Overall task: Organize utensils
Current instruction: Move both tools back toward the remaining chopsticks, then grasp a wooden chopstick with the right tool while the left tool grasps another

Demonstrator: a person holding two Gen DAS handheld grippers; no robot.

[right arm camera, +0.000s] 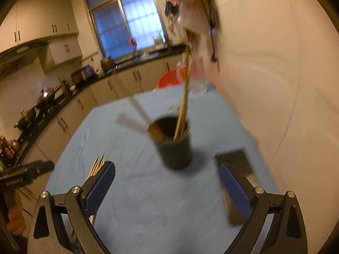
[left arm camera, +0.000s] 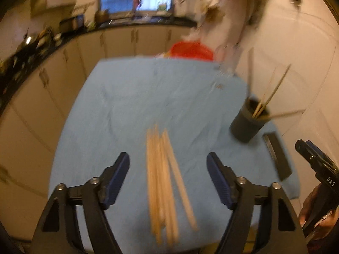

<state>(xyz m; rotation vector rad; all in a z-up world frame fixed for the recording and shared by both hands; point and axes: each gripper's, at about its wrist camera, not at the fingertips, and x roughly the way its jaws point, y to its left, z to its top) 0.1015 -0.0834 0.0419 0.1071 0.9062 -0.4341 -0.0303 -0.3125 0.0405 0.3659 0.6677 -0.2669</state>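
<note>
**Both grippers open above the blue-covered table**

Left gripper, black with blue pads, hangs with its jaws spread wide over a blurred bundle of pale wooden chopsticks lying flat on the light blue tablecloth; nothing is gripped. The right gripper is also spread wide and empty, facing a dark cylindrical cup that stands upright holding several chopsticks. A flat dark rectangular object lies just beside the cup.

Both views are dimly lit in a warm yellowish cast, with cold blue daylight admitted through the window; strong motion blur is seen throughout, and straight lines are bent away from the window toward the dark corners
</note>
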